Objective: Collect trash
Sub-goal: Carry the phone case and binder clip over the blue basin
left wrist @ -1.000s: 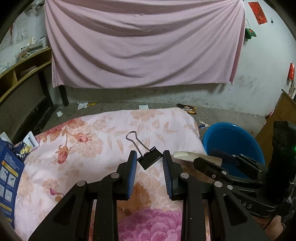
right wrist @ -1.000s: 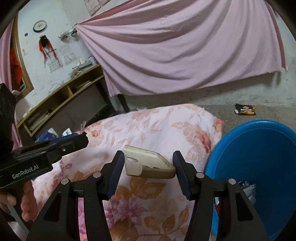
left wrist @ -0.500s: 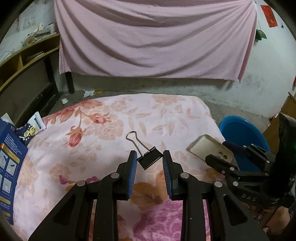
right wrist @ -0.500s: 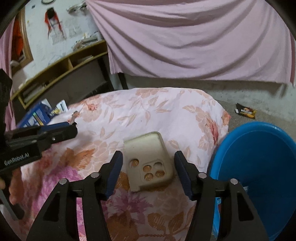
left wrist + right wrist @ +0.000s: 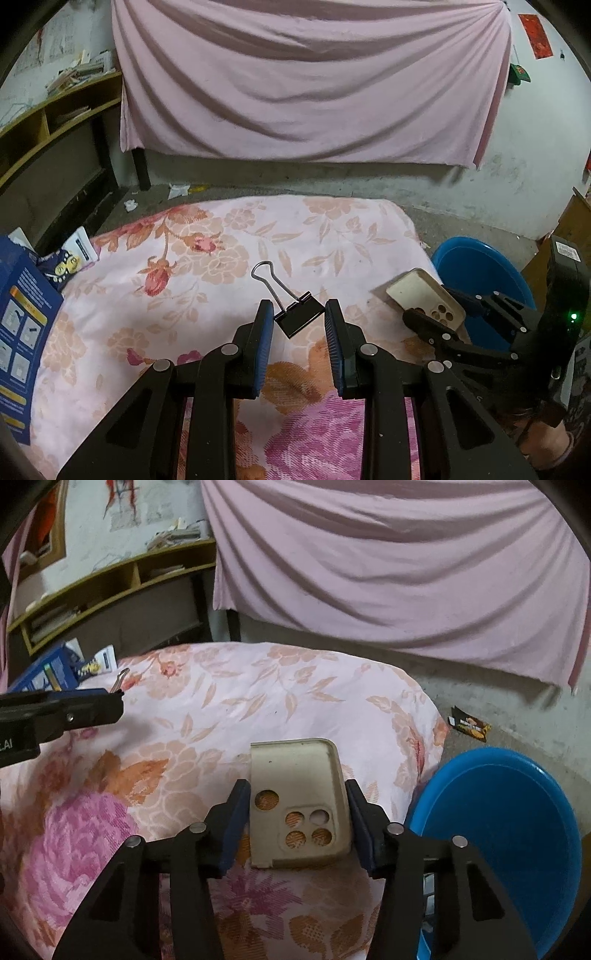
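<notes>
Two grips, left view: left gripper (image 5: 299,323) clenched on a black metal binder clip (image 5: 297,321), above the floral quilt (image 5: 229,251).
Right view: right gripper (image 5: 295,812) closing around a beige plastic phone case (image 5: 295,775).
Next, likely: carry both to the round blue plastic basin (image 5: 517,834).

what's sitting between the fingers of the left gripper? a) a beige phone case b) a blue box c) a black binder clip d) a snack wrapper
c: in the left wrist view the black binder clip sits between the blue pads of the left gripper, its wire handle pointing away over the floral quilt; the beige phone case is between the right gripper's fingers instead.
</notes>
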`<state>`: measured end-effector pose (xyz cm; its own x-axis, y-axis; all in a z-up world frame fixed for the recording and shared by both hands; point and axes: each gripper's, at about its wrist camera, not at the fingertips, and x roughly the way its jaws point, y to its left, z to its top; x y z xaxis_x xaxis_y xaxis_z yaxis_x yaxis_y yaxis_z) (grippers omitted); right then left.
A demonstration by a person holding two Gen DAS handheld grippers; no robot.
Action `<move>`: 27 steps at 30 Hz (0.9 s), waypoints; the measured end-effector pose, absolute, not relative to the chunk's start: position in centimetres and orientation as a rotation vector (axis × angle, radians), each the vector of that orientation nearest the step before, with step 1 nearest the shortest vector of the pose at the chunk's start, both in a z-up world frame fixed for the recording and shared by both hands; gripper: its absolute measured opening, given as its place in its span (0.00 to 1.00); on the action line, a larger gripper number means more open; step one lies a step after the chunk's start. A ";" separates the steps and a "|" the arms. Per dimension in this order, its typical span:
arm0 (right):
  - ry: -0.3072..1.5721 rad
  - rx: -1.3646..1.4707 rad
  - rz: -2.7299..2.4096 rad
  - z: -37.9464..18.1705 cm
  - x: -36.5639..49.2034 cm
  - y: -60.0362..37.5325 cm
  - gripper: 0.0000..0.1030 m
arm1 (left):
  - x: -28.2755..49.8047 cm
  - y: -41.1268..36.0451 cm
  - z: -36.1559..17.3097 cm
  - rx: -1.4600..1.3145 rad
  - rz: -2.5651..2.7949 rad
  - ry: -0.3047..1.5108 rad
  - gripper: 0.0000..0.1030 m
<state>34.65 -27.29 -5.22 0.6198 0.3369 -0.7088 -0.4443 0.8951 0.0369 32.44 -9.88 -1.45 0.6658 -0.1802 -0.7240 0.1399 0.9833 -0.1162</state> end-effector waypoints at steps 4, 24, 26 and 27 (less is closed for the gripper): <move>0.720 -0.088 0.444 -4.3 33.8 -28.3 0.47 | 32.0 -10.5 -0.1 -0.047 -0.195 0.777 0.23; 0.148 0.161 0.194 4.3 26.8 -38.7 0.48 | 29.6 -21.4 8.0 0.085 -0.435 0.446 0.23; 0.140 0.189 0.165 4.3 26.5 -39.8 0.48 | 29.4 -22.7 8.0 0.106 -0.458 0.433 0.23; 0.140 0.199 0.152 4.3 26.4 -40.4 0.48 | 29.3 -23.5 8.0 0.116 -0.472 0.428 0.23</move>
<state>26.40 -40.40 4.33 0.9787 0.1640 -0.1235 -0.1362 0.9689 0.2068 29.33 -23.48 7.98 0.8040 -0.4159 -0.4251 0.4637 0.8859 0.0103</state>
